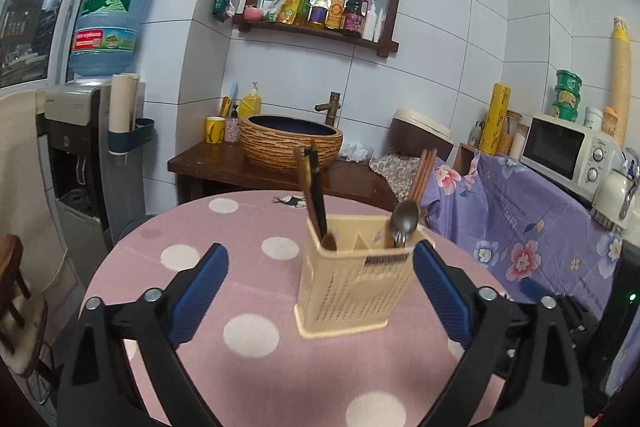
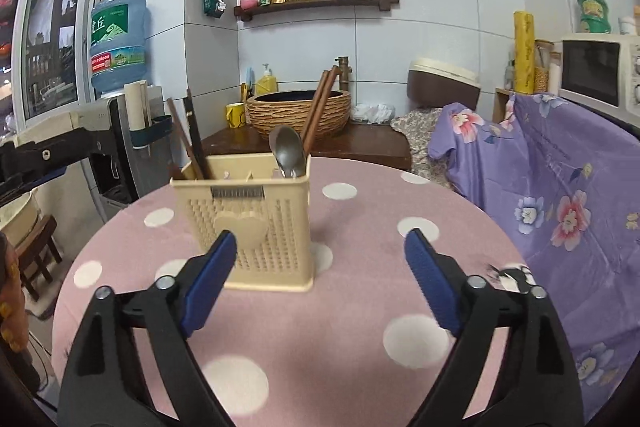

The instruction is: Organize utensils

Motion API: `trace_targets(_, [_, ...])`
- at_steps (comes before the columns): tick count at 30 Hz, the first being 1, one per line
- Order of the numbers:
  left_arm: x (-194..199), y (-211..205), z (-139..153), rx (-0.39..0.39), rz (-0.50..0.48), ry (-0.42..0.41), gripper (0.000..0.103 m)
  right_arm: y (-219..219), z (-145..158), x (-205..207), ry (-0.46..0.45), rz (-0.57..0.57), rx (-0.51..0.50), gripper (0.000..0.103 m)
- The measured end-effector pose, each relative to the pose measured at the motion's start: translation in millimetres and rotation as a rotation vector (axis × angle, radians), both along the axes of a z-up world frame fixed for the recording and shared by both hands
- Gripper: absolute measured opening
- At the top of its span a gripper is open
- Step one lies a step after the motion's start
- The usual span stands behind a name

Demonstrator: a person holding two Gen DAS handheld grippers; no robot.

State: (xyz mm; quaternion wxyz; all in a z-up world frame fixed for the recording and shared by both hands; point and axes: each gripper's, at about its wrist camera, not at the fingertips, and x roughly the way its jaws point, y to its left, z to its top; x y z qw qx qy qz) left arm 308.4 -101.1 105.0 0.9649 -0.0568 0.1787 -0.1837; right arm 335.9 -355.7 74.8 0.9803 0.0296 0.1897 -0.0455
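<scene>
Upright, spoon and chopsticks in caddy (handles down), leaning slightly.

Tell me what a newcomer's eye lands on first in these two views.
First comes the cream utensil holder standing upright on the pink polka-dot tablecloth, with dark chopsticks at one end and a metal spoon with reddish chopsticks at the other. Next are the blue-padded jaws of the left gripper and right gripper, both open and empty. Behind the table sits a woven-look basin on a dark counter.
</scene>
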Motion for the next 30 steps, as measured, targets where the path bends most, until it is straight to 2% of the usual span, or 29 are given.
trace_targets(4, [-41, 14, -23, 0.027, 0.036, -0.021, 0.098, 6, -16, -56, -0.027, -0.012, -0.02, 0.097])
trace_targets(9, [-96, 25, -58, 0.04, 0.041, -0.011, 0.098, 21, -50, -112, -0.017, -0.009, -0.03, 0.097])
trace_targets(14, [-153, 30, -94, 0.133, 0.064, -0.043, 0.098, 39, -84, -164, -0.01, -0.011, -0.019, 0.097])
trace_targets(17, [-181, 42, -109, 0.133, 0.088, -0.021, 0.098, 54, -96, -197, -0.016, -0.004, -0.036, 0.097])
trace_targets(22, [-227, 60, -112, 0.121, 0.107, -0.056, 0.098, 76, -93, -247, -0.067, 0.009, -0.096, 0.097])
trace_targets(30, [-273, 78, -118, 0.087, 0.146, -0.09, 0.098, 105, -93, -317, -0.132, 0.055, -0.088, 0.097])
